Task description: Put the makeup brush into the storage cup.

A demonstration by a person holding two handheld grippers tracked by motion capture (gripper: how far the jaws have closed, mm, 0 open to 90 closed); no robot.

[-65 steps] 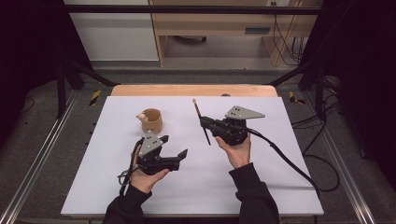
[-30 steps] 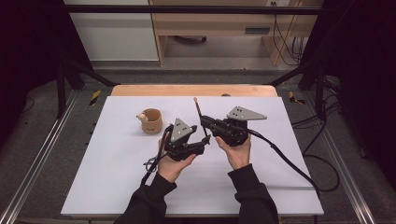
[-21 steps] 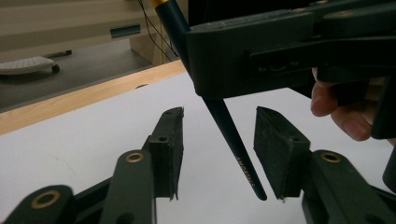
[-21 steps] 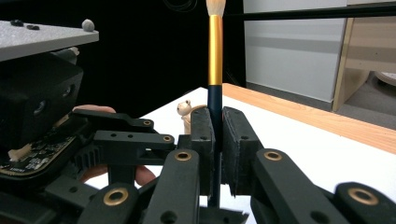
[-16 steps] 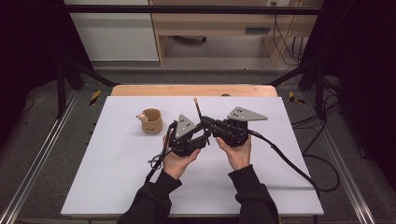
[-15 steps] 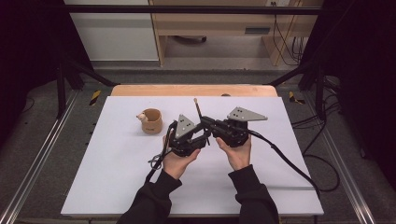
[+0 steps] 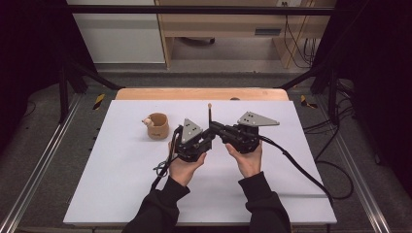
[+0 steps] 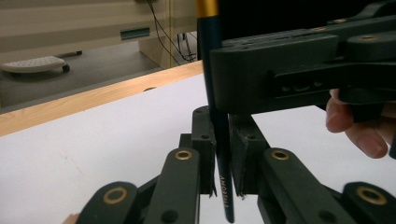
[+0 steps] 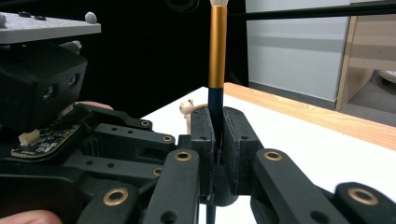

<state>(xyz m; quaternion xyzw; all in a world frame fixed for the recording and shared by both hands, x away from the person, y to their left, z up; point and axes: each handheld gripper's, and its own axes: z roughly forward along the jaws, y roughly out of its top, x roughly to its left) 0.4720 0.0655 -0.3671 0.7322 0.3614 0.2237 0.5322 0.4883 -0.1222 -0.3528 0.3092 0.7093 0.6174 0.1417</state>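
As your left gripper (image 7: 206,139) came in from the lower left, both grippers met at frame centre.
Its jaws had just been closing and clamped the dark pencil with the gold ferrule (image 8: 217,140), which your right gripper (image 9: 215,140) already pinched upright; a handover looked ready, the tan wooden cup (image 7: 157,125) left of centre.

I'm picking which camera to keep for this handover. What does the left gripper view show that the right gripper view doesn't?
Left gripper view: lettering on the brush handle, and part of the right hand. Right gripper view: the brush's white tip, the cup behind it, and a grey plate. Both: the table, the gold ferrule, and the brush between that view's own jaws. The right gripper is shut on it, and the left gripper has just been closing its jaws on it too.
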